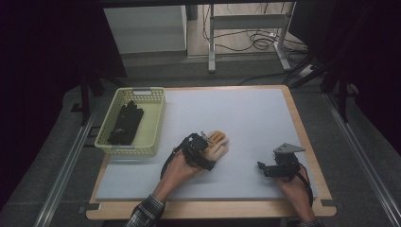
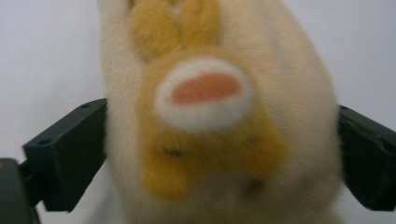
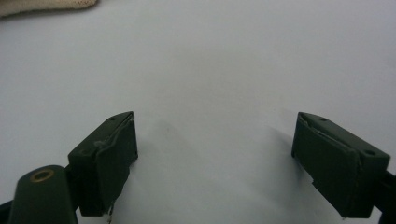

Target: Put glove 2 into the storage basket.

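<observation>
Plush glove [image 1: 218, 145] straddled by left gripper [image 1: 201, 150], jaws wide at its sides, not clamped; basket [image 1: 153, 124] lies left. Right gripper [image 1: 265, 169] held agape, idle.

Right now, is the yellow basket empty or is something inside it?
Not empty. The yellow basket holds a black glove lying flat inside it, while the fuzzy cream glove sits outside on the table.

Cream plush glove [image 2: 219, 116] with tan paw patches and orange-centred white pad; pale-yellow basket [image 1: 153, 124]; black glove [image 1: 125, 124].
</observation>
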Motion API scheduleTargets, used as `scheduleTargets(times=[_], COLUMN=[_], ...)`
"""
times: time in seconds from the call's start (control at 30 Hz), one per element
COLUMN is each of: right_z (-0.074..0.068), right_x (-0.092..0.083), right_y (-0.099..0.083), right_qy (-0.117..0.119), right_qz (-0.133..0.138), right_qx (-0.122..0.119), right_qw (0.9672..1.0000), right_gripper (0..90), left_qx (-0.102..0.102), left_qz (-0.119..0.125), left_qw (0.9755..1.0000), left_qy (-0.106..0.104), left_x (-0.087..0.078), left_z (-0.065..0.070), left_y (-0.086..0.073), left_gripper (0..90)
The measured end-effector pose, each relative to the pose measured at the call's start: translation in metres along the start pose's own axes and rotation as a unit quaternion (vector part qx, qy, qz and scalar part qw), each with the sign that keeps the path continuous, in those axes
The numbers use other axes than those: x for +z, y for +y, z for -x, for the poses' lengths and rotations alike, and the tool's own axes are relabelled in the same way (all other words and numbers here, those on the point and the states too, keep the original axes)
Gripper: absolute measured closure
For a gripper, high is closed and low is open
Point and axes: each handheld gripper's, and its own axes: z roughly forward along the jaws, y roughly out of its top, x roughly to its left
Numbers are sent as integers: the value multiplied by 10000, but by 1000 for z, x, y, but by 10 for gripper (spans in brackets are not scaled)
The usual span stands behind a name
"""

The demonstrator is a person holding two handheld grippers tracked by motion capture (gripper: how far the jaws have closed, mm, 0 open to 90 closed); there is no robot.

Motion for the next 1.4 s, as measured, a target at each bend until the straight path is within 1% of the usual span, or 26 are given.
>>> scheduleTargets(times=[0.03,0.07,0.13,0.2,0.27,0.33,0.43,0.5,0.6,0.63,0.8,0.97,1.03,1.13,1.17,1.23,1.33,1.4], right_z=[0,0,0,0,0,0,0,0,0,0,0,0,0,0,0,0,0,0], right_x=[0,0,0,0,0,0,0,0,0,0,0,0,0,0,0,0,0,0], right_y=[0,0,0,0,0,0,0,0,0,0,0,0,0,0,0,0,0,0], right_qy=[0,1,0,1,-1,0,-1,-1,-1,-1,-1,-1,-2,-2,-2,-3,-3,-4], right_qz=[0,0,-1,-1,-2,-2,-4,-3,-3,-4,-3,-2,-2,-1,-1,-6,-3,-4], right_qx=[1,0,1,-1,0,0,0,-2,-1,0,1,2,5,2,3,12,5,5], right_qw=[10000,10000,10000,10000,10000,10000,10000,10000,10000,10000,10000,10000,10000,10000,10000,10000,10000,10000], right_gripper=[139,139,139,139,140,139,139,139,139,139,139,139,140,139,140,139,139,139], left_qx=[8,-26,-17,-8,-41,-87,-123,-147,-225,-243,-330,-443,-519,-676,-749,-819,-939,-1039], left_qz=[-31,-9,11,31,61,90,114,134,163,156,180,273,315,419,478,503,543,581], left_qw=[10000,9999,9999,9999,9999,9998,9998,9997,9989,9988,9987,9983,9980,9967,9960,9953,9941,9927], left_qy=[-49,-136,-135,-136,-142,-123,-112,-171,-370,-393,-352,-263,-200,-138,-112,-67,66,178], left_x=[1,0,-2,-5,-7,-8,-9,-11,-13,-15,-27,-47,-56,-69,-74,-82,-96,-105], left_z=[0,-1,-1,-1,-1,0,1,0,-5,-7,-17,-31,-38,-51,-57,-65,-80,-90], left_y=[0,0,0,-1,-2,-3,-4,-5,-5,-5,-2,3,5,7,7,6,4,2], left_gripper=[76,97,168,260,357,434,500,527,553,556,558,557,556,555,555,553,552,551])
